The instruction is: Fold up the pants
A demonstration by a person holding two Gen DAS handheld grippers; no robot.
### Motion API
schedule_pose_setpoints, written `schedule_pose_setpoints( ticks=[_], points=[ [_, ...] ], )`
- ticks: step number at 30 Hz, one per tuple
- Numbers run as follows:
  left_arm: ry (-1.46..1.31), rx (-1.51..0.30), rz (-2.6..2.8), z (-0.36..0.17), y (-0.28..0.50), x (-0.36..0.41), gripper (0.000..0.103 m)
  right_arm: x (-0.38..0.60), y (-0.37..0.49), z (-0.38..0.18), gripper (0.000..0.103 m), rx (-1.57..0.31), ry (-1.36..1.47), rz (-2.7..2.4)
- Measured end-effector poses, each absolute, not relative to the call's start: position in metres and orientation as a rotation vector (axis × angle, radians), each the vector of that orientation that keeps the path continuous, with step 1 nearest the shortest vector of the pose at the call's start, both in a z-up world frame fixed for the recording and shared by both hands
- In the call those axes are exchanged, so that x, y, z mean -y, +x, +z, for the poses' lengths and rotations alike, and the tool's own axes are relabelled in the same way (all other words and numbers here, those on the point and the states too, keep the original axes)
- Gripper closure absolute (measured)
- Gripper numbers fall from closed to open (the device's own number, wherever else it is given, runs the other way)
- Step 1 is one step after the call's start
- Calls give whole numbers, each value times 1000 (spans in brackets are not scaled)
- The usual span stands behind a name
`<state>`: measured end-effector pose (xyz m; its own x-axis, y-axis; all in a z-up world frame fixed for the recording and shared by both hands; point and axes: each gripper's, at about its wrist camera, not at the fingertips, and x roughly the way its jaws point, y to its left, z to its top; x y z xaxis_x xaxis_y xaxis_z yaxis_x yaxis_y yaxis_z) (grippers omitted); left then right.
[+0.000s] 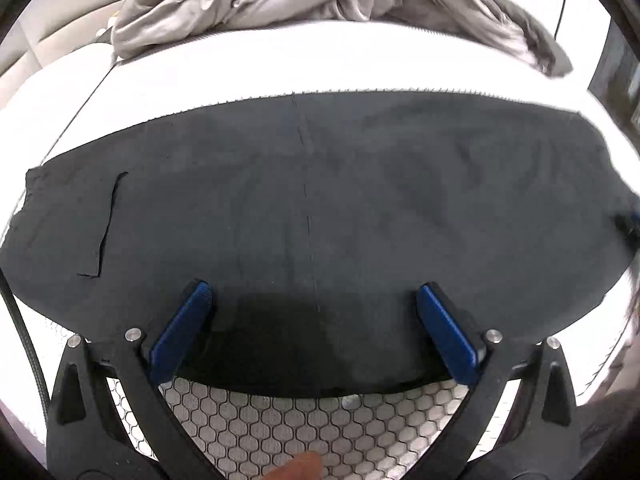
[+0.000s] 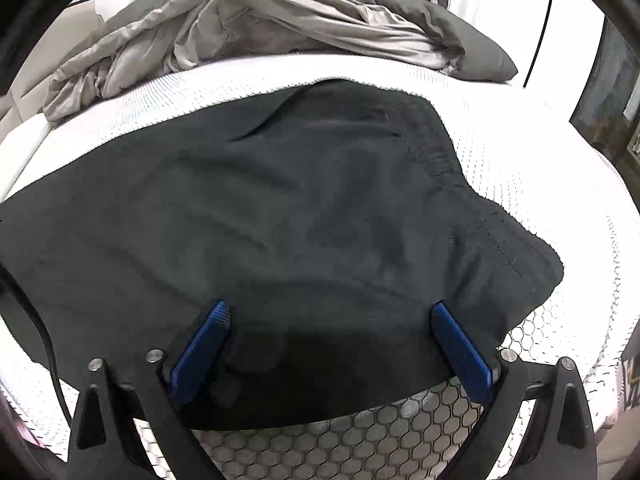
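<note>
On the mattress (image 1: 248,68), dark pants (image 1: 320,200)

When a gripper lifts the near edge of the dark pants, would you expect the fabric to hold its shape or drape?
The pants will probably drape: soft creases show they are floppy. They look thin, so likely light. The textured mattress may drag slightly on them.

So the setting's a bed with a white mattress (image 1: 248,68), its cover showing a honeycomb quilted pattern along the bottom of the frame. A rumpled grey duvet (image 2: 248,20) is bunched across the top. Upper left there's a pale upholstered headboard or sofa (image 1: 48,32), can't tell which. Bright white wall (image 2: 500,0) upper right, dark furniture (image 2: 612,92) at the right edge.
</note>
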<state>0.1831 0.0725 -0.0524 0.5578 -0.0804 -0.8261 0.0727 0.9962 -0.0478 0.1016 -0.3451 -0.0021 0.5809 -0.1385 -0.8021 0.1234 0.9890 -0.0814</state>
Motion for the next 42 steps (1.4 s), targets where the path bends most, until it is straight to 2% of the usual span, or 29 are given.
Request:
schedule_pose_setpoints(
  ticks=[6,10,15,18,21,25,30,36,38,42],
  points=[
    [-38,-972,-263,-53,191,-8,1,253,127,-8,1,-973,-2,178],
    [172,-974,-277,-69,187,33,0,213,135,-18,1,-989,-195,216],
    [127,-1001,-243,-62,187,-23,0,285,125,-13,0,-987,-287,-5],
    [75,-1009,-164,-60,185,-67,0,372,117,-7,0,-979,-155,-215],
    [17,-1007,-125,-58,179,-90,0,416,104,-1,1,-945,-97,-282],
    [45,-997,-96,-48,177,-75,1,396,101,12,1,-920,-97,-230],
    [-11,-915,-224,-24,196,-16,1,322,134,21,1,-903,-44,37],
    [141,-1055,-225,-71,232,52,0,233,181,-17,1,-1014,-194,152],
    [138,-1050,-231,-68,231,42,0,252,185,-18,1,-1017,-214,105],
    [98,-1033,-74,-69,229,-21,0,351,181,-8,2,-982,-166,-262]
  ],
)
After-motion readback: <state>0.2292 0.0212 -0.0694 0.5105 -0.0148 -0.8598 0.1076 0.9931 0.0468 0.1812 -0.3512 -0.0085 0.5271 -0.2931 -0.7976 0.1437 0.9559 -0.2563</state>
